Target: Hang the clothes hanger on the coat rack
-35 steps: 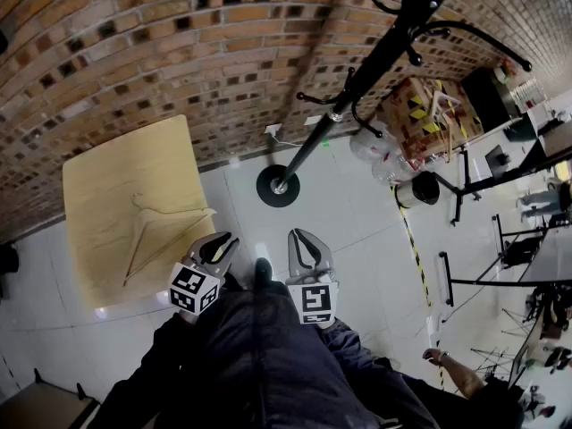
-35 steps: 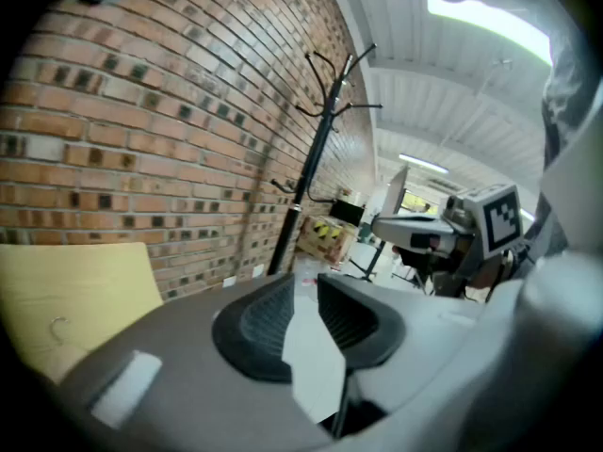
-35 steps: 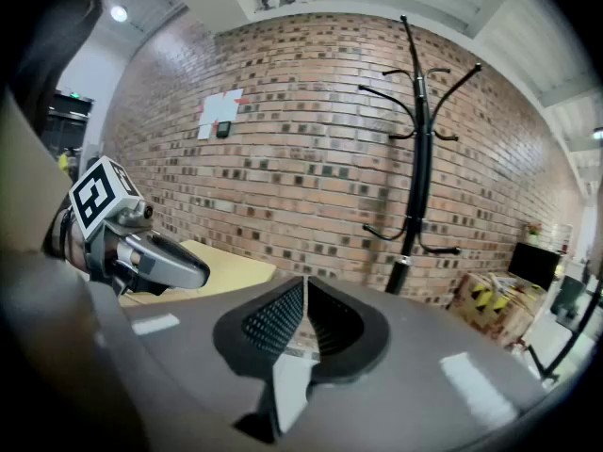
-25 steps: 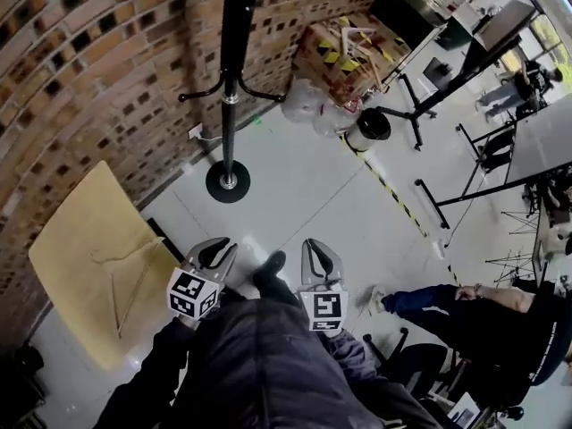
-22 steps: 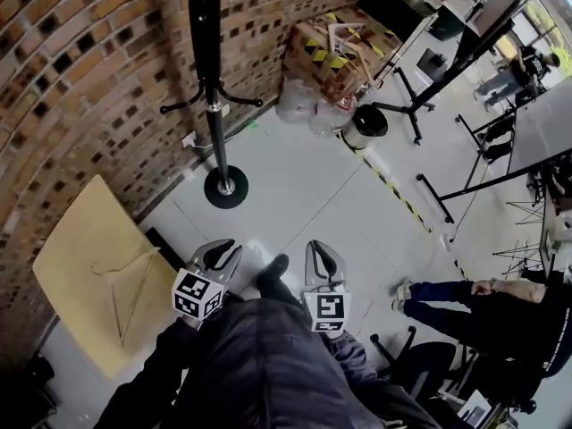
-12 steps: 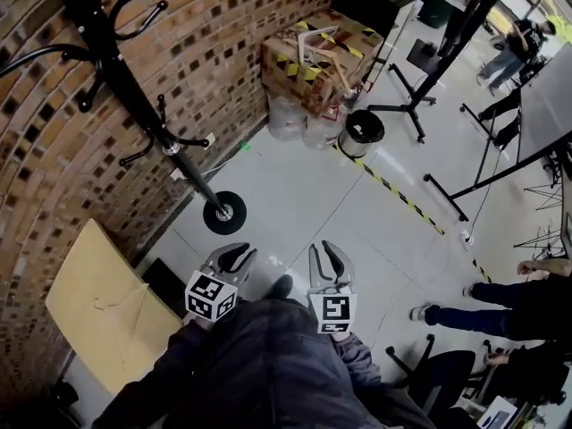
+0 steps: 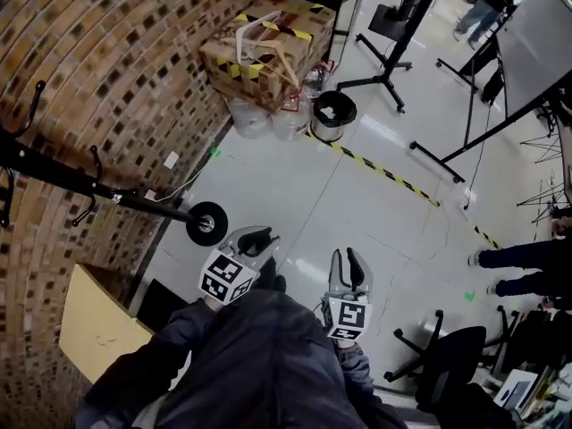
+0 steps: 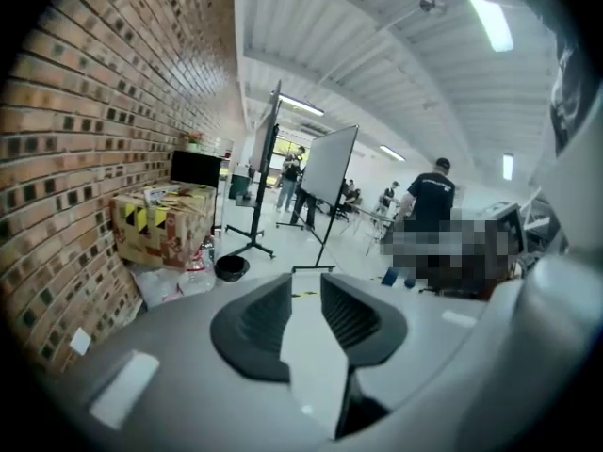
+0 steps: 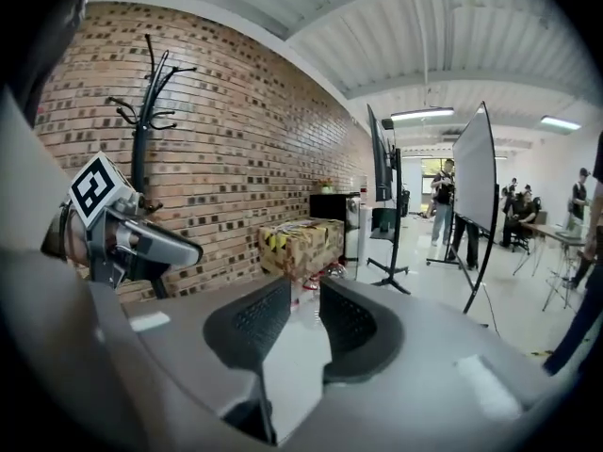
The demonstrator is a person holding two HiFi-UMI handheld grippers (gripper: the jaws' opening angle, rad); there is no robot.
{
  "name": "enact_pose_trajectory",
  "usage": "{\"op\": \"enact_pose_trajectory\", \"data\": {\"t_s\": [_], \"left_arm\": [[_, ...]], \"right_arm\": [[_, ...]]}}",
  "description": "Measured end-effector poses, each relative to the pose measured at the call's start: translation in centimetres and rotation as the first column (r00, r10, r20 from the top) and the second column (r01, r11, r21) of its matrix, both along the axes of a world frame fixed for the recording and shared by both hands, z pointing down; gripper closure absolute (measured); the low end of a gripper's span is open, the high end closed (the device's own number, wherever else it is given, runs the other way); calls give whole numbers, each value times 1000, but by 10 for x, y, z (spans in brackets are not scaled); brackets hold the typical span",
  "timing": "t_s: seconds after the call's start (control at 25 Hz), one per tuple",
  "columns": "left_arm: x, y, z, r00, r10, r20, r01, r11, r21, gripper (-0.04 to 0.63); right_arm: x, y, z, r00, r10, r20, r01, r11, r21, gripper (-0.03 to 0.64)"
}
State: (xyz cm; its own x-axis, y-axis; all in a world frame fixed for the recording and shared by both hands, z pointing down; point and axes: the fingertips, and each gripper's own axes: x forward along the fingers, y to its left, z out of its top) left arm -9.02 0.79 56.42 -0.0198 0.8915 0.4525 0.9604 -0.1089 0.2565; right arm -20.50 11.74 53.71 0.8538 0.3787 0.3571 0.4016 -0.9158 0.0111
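The black coat rack (image 7: 107,195) runs across the head view's left, its round base (image 7: 206,222) on the floor by the brick wall. It also stands at the left of the right gripper view as the coat rack (image 9: 141,111). A pale wooden hanger (image 7: 105,338) shows only faintly on the yellow table (image 7: 85,302) at the lower left. My left gripper (image 7: 257,237) and right gripper (image 7: 349,257) are held in front of my body, away from the table. Both sets of jaws are opening, a narrow gap shows, and nothing is between them.
A cardboard box with yellow-black tape (image 7: 268,43) sits by the wall beside plastic bags and a black bin (image 7: 333,110). Stands and a whiteboard (image 7: 536,43) fill the upper right. An office chair (image 7: 447,374) and a person's legs (image 7: 523,257) are at the right.
My view has swung right: the table, hanger and coat rack slid to the left edge, and the box and stands came in. Both grippers travelled along, and their jaws parted slightly.
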Motion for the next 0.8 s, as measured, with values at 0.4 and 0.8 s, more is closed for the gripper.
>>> {"op": "enact_pose_trajectory", "data": {"t_s": [0.4,0.8], "left_arm": [[75,175,21,978,193,74,-193,981,-8,488],[198,316,-9,970,242,15,-241,969,-46,486]], "right_arm": [[67,136,20,985,147,86,-149,989,10,508],[190,276,2,982,171,77,-171,985,-4,503]]}}
